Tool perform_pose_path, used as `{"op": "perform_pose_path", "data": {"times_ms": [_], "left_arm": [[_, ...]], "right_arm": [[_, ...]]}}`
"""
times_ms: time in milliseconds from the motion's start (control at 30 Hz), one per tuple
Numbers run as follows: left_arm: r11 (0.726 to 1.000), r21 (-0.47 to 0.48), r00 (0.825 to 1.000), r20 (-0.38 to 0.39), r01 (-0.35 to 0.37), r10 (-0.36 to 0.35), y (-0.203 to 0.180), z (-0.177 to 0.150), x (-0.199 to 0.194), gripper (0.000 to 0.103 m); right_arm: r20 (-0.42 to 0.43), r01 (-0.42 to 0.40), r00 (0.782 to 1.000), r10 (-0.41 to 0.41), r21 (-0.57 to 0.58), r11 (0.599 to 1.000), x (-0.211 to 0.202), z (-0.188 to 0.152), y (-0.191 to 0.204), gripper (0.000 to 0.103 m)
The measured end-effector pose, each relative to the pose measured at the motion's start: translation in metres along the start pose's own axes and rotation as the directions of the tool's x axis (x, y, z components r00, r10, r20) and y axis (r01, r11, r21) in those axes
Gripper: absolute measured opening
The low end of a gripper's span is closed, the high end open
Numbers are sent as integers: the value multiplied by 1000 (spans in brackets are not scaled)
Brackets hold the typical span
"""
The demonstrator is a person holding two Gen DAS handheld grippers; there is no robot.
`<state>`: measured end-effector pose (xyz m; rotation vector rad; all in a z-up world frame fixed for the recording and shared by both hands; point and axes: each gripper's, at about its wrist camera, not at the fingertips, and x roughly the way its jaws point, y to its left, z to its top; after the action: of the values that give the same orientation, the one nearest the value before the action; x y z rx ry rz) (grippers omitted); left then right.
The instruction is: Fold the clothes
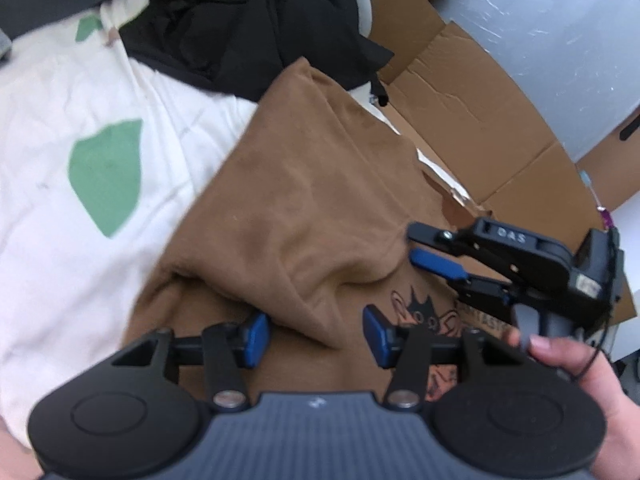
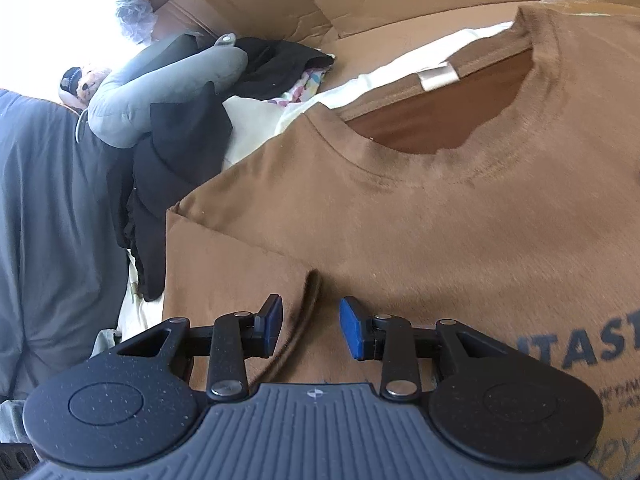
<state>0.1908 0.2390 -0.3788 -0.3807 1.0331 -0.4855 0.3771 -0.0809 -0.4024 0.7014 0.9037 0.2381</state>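
Brown T-shirt [image 2: 440,220] with dark print, sleeve folded over, both hand-held grippers [image 1: 316,334] [image 2: 311,328] apart.

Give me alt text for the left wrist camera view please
The open left gripper straddles a raised fold of a brown T-shirt lying on a cream sheet. The right gripper, held in a hand, hovers open at right.

My left gripper [image 1: 316,334] sits at the bottom centre of its frame, its 2 blue pads spread apart. My right gripper [image 2: 311,326] is parted too, and my right hand [image 1: 592,384] grips its handle at lower right.
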Motion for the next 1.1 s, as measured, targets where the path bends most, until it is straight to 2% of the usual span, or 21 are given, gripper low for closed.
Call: {"op": "perform_pose_path", "data": {"times_ms": [67,100,167,267,400,533,600,767,867,900,1000,1100], "left_arm": [[1000,-15,1000,-2,11,-11,1,0,1,32],[1000,-23,1000,-3,16,-16,2,1,2,27],[999,-38,999,-16,27,-28,4,2,1,8],[997,-60,998,-37,39,-41,6,4,-5,7],[990,-116,994,-65,77,-85,13,4,-16,6],[978,-171,986,-90,120,-137,22,5,-17,6],[977,-182,986,-104,111,-131,25,4,-14,8],[979,-180,991,-76,91,-107,29,3,-13,41],[982,-165,993,-60,92,-104,27,5,-10,42],[982,-163,993,-60,93,-104,26,5,-8,42],[978,-179,992,-60,103,-115,27,4,-4,42],[973,-200,988,-74,115,-132,27,0,1,35]], "right_arm": [[0,-1,1000,1,-9,1000,2,2,2,34],[1,3,1000,-3,-10,1000,3,3,2,23],[2,13,1000,-13,-6,1000,4,6,0,10],[15,13,1000,-13,1,1000,2,10,-2,1],[35,19,999,-19,-19,1000,0,14,0,0],[53,31,998,-30,-16,999,-1,17,-3,0],[53,34,998,-33,-12,999,-1,19,-3,0],[41,26,999,-26,-10,1000,0,17,-2,3],[33,18,999,-18,-11,1000,1,16,-2,6],[31,15,999,-15,-11,1000,2,15,-2,22],[29,3,1000,-2,-20,1000,3,14,1,40],[19,-1,1000,2,-51,999,5,13,6,38]]}}
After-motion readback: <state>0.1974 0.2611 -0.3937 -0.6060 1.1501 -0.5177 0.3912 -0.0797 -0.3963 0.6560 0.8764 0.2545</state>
